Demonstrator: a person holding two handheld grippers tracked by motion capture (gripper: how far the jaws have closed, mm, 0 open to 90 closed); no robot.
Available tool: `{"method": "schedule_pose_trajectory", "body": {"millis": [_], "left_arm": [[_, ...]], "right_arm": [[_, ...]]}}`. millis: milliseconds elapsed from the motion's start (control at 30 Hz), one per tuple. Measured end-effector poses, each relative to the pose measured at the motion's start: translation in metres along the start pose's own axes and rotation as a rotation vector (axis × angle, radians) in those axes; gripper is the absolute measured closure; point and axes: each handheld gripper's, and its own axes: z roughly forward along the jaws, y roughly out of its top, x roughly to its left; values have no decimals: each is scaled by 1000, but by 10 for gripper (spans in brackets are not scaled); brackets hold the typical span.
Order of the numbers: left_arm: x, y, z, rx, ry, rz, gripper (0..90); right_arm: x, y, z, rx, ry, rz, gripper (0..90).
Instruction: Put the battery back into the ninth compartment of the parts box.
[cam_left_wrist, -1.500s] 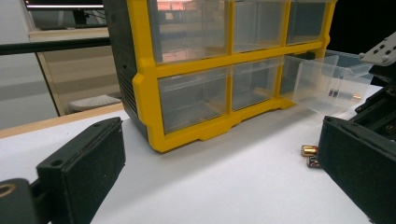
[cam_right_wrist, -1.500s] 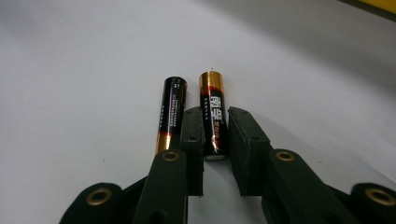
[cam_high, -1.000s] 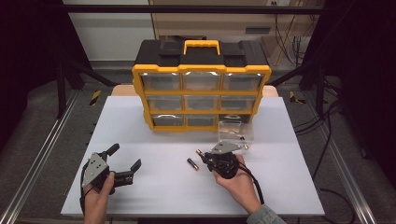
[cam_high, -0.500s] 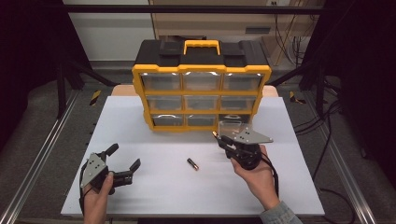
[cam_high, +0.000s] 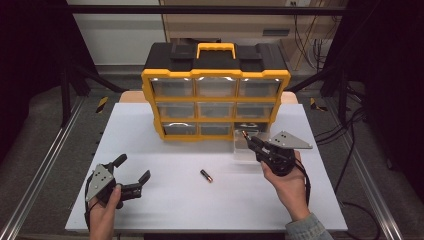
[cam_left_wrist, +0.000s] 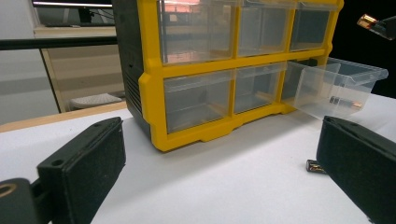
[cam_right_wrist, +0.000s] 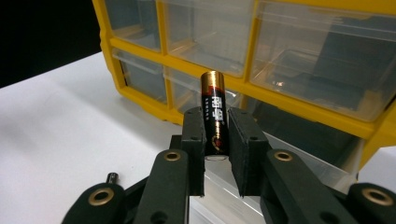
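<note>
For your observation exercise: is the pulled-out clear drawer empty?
No: in the left gripper view, a battery lies inside the open drawer at the organizer's bottom row.

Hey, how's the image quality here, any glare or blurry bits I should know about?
High view: soft overall, bright glare along the yellow organizer's drawer tops. Left gripper view: near jaws blurred, pulled-out drawer sharp. Right gripper view: the held battery is crisp, its gold cap catching light; drawers behind are hazy.

In the left gripper view, the wide-apart black jaw on the right hides most of the small black-and-gold battery lying on the white table (cam_left_wrist: 315, 166). The clear plastic pulled-out drawer (cam_left_wrist: 343, 88) holds a dark cylinder too blurred to identify. The right gripper view's lower edge cuts off the black two-jaw right gripper (cam_right_wrist: 215, 144).
</note>
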Motion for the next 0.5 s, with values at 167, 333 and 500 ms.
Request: {"method": "schedule_pose_trajectory", "body": {"millis": [167,333,500], "left_arm": [[0,0,-1,0,-3,5,12],[1,-1,-1,3,-1,3,12],[0,0,-2,-5,-1,3,12]], "right_arm": [[-5,0,-3,-7,-11,6,767],[-8,4,-7,-27,-23,8,767],[-13,5,-12,-44,-41,10,767]]}}
